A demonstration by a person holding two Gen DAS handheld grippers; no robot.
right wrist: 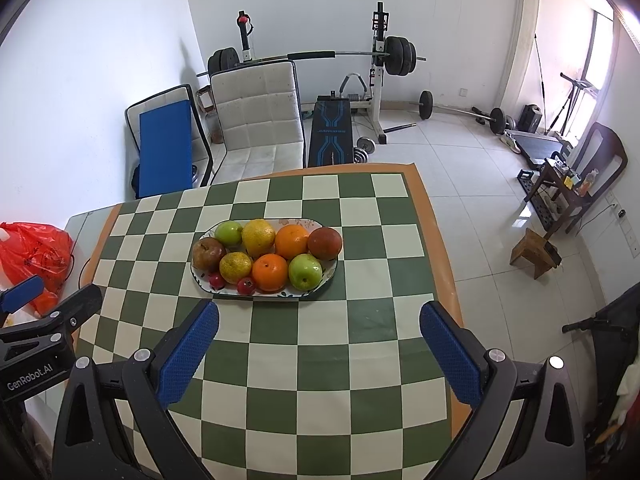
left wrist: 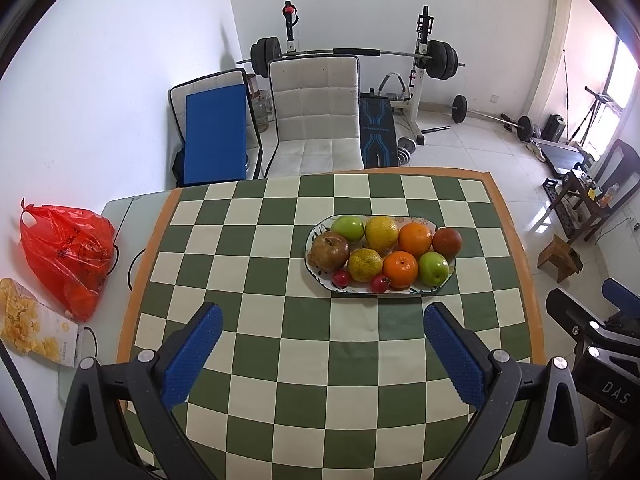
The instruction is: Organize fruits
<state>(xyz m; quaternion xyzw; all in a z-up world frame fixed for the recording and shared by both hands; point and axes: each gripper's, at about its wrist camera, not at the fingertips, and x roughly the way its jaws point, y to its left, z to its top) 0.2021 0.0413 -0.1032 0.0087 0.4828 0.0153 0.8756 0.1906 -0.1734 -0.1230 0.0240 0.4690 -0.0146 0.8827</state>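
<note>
Fruit sits piled on an oval plate (left wrist: 316,236) in the middle of a table with a green and white checked cloth (left wrist: 248,264). The plate has a dark rim and little painted marks.

The left gripper (left wrist: 322,354) hangs above the near part of the cloth. Its two blue pads (left wrist: 192,360) are spread wide apart. Nothing is between them, and they touch nothing. The plate lies past the fingertips, a bit to the right.

The right gripper (right wrist: 318,354) is the same. Its blue fingers (right wrist: 186,354) are spread wide, with only the cloth seen between them. It holds nothing. The plate lies ahead of it, a bit to the left. The two grippers are side by side, and each one shows at the edge of the other's view.

On the plate, the back row has a green apple (left wrist: 348,227), a yellow citrus fruit (left wrist: 382,233), an orange (left wrist: 416,239) and a dark red fruit (left wrist: 447,242). The front row has a brown fruit (left wrist: 330,251), a yellow-green citrus fruit (left wrist: 365,265), a second orange (left wrist: 400,269) and a second green apple (left wrist: 434,268). Two small red fruits (left wrist: 342,278) sit at the front rim. The fruits touch each other.

A red plastic bag (left wrist: 66,256) lies to the left of the cloth, with a yellow snack packet (left wrist: 32,322) near it.
</note>
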